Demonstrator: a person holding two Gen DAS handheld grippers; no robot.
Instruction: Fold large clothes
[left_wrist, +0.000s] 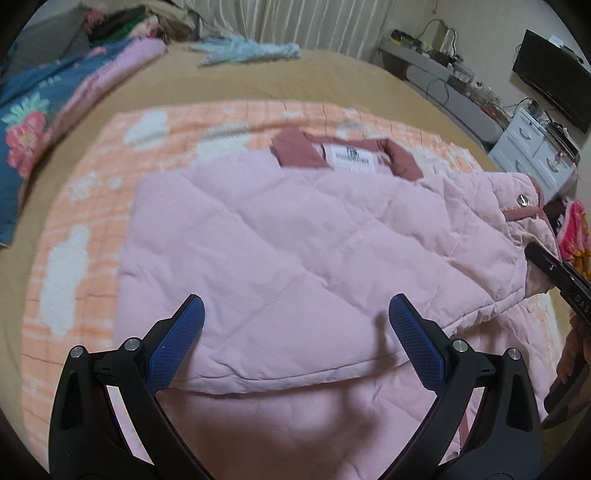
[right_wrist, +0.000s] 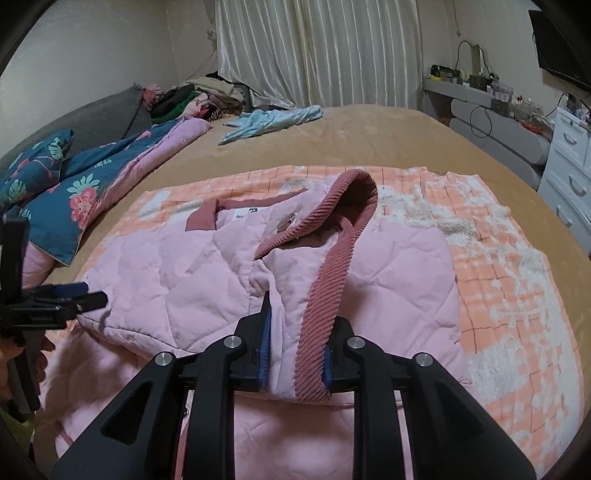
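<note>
My right gripper (right_wrist: 297, 347) has its jaws nearly closed around the ribbed dusty-rose trim (right_wrist: 328, 295) and the pink quilting beside it; the fabric sits between the pads, though I cannot tell whether they press it firmly. I judge I hold that front edge so the folded panel stays flat as it lands. My left gripper (left_wrist: 295, 325) hangs with its jaws wide apart and nothing in them, just above the pink quilted jacket (left_wrist: 295, 236), probably free to smooth or take the hem.

The jacket lies on the peach checked blanket (left_wrist: 88, 177) on the tan bed (right_wrist: 369, 136), collar toward twelve o'clock, folded hem toward six.

The left view shows the collar label (left_wrist: 352, 157) squarely and my right gripper coming in at three o'clock. Only the right view shows the pinched trim, the left gripper at nine o'clock, and the clothes pile (right_wrist: 199, 98) at eleven.
</note>
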